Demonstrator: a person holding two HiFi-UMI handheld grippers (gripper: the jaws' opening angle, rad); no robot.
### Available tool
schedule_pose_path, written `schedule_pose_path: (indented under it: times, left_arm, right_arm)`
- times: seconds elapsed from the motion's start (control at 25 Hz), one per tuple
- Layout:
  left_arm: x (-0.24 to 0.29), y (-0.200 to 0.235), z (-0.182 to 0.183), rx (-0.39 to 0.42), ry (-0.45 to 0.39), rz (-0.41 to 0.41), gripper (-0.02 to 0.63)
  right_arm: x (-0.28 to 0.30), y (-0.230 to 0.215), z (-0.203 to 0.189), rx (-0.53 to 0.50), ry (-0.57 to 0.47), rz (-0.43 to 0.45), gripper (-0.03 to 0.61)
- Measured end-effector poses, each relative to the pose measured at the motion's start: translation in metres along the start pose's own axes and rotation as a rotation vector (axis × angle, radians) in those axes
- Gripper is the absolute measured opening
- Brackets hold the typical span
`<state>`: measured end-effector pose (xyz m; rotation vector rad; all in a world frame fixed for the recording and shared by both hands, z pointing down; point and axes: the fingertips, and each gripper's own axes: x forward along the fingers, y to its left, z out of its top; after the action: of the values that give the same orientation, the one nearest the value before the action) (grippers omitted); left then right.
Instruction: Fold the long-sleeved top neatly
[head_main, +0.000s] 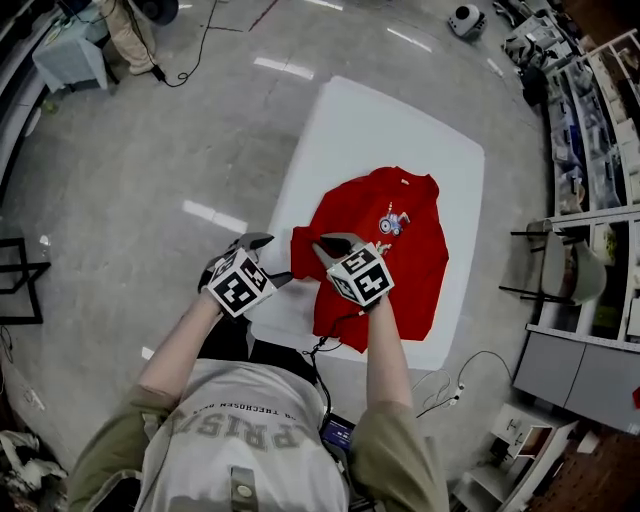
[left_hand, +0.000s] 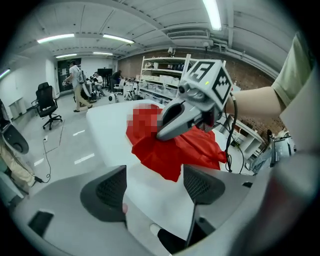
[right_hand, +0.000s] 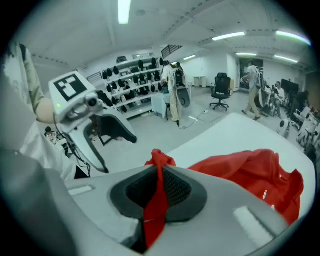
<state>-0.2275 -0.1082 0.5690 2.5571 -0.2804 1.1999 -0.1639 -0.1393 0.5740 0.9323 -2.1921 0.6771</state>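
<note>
Top (head_main: 395, 245) lay on the white counter (head_main: 370, 120); right claw (head_main: 335, 245) was clenched on its edge, evidently to carry a fold over; left claw (head_main: 255, 242) stood released just beside it.

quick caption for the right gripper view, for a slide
Right gripper shut on a pinched fold of the red long-sleeved top, the rest of it lying on the white table.
</note>
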Motion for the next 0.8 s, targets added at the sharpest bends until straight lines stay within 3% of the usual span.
schedule_pose_path:
  times: [0.2,0.44,0.52,0.72,0.8]
  left_arm:
    - [0.002,-0.014,0.004,0.074,-0.014,-0.031,0.357]
    - [-0.014,-0.043,0.012,0.255,-0.081,-0.075,0.352]
    - [-0.021,-0.047,0.018,0.295,-0.106,-0.083,0.279]
    - [-0.029,-0.044,0.017,0.331,-0.076,-0.12,0.345]
    - [-0.03,-0.043,0.018,0.354,-0.074,-0.121,0.347]
  right_arm:
    - [-0.054,0.069,0.038,-0.142,-0.2,0.129,0.029]
    - [-0.099,0.129,0.054,-0.14,-0.312,0.179,0.029]
    - [-0.104,0.128,0.05,-0.093,-0.335,0.136,0.029]
    - [-0.148,0.093,0.063,0.129,-0.554,-0.121,0.029]
    - [-0.172,0.093,0.063,0.118,-0.624,-0.186,0.029]
